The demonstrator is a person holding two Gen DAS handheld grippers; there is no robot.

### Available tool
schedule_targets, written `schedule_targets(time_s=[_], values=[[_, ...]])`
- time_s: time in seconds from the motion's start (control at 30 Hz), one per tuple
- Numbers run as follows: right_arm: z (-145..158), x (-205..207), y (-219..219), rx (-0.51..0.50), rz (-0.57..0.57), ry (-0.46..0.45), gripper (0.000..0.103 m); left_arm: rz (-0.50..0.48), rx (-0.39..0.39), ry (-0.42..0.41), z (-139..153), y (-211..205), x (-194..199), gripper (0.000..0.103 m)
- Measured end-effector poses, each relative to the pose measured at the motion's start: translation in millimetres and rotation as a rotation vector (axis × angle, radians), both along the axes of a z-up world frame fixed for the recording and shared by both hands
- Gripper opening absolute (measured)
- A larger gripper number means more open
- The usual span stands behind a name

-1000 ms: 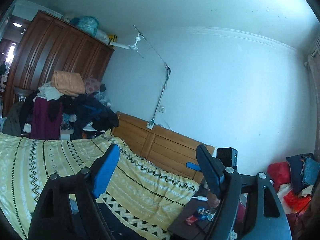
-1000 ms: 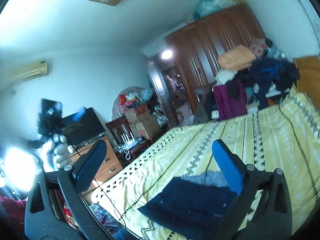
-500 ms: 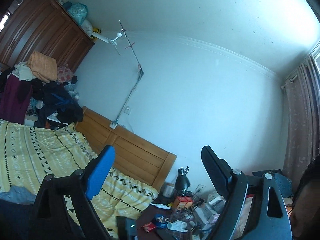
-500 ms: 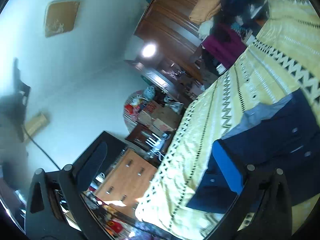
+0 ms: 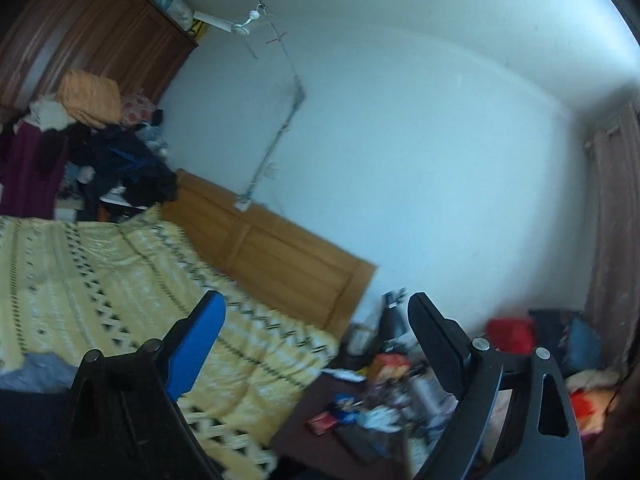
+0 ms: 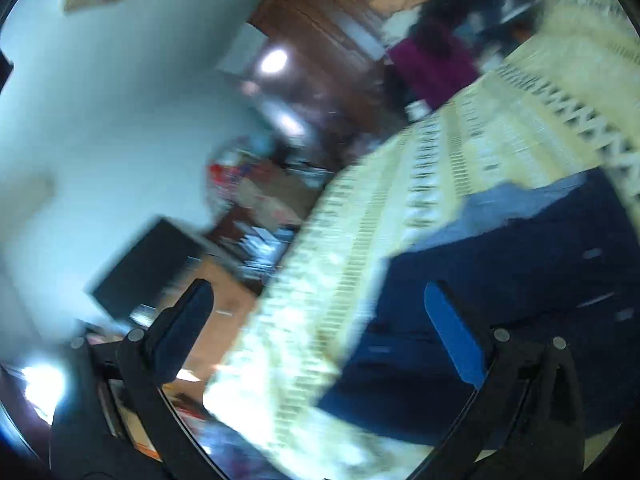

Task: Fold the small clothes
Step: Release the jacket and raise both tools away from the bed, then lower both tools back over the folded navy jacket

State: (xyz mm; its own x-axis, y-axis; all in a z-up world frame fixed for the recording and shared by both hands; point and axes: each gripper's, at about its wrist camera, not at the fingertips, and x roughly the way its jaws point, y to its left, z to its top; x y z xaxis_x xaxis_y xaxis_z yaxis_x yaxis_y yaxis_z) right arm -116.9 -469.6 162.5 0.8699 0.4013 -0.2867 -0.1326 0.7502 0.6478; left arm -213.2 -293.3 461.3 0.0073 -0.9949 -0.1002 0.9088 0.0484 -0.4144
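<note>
Here both tongs gape empty — navy garment beneath right tongs.

Left wrist faces the headboard; right wrist, tilted, shares the bed.

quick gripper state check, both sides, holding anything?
Left hand-held gripper: open, holding nothing.
Right hand-held gripper: open, holding nothing; dark blue garment lies on the bed.

Home bedroom: bed with yellow patterned cover, wooden headboard, wardrobe, cluttered nightstand.
</note>
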Motion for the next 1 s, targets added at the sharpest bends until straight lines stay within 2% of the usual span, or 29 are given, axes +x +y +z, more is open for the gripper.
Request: schedule_targets(time_s=[0.07,0.13,0.2,0.27,0.33,0.43,0.47,0.57,0.67,0.8,0.9,1.0], values=[[-27.7,-7.2,-26.1,-0.096,-0.066,0.082,0.103,0.1,0.084,-0.029,-25.0,14.6,19.1,0.097],[-60.3,-10.3,-54.9,-0.154,-0.106,0.193,0.103,0.269,0.18,-0.053,-57.5,38.2,45.9,0.097],[-87.4,-16.2,-81.8,-0.192,-0.147,0.316,0.103,0.48,0.296,-0.081,-97.4,64.5,75.3,0.097],[-105.9,-30.4,-106.4,-0.221,-0.186,0.373,0.103,0.592,0.375,-0.063,-130.3,85.7,97.5,0.097],[-116.0,-53.4,-128.2,-0.258,-0.205,0.411,0.103,0.657,0.453,-0.044,-172.2,106.9,111.3,0.097],[-117.3,-90.7,-151.3,-0.351,-0.174,0.453,0.103,0.642,0.596,-0.017,-248.3,132.9,114.1,0.097],[-118.2,-101.2,-156.5,-0.396,-0.162,0.46,0.103,0.616,0.652,0.022,-281.3,147.0,115.7,0.096],[-120.7,-132.4,-167.9,-0.54,-0.136,0.491,0.103,0.557,0.765,0.077,-352.2,182.1,106.2,0.082],[-127.1,-151.7,-174.1,-0.55,-0.129,0.518,0.103,0.538,0.844,0.108,-412.0,222.8,88.9,0.077],[-138.1,-149.9,-169.2,-0.535,-0.101,0.553,0.1,0.523,0.909,0.051,-452.1,236.4,77.2,0.071],[-139.1,-143.8,-156.5,-0.504,-0.072,0.551,0.097,0.524,0.904,0.009,-455.5,232.5,85.5,0.072],[-135.2,-137.4,-145.9,-0.485,-0.061,0.534,0.097,0.538,0.841,0.1,-450.1,227.0,109.2,0.071]])
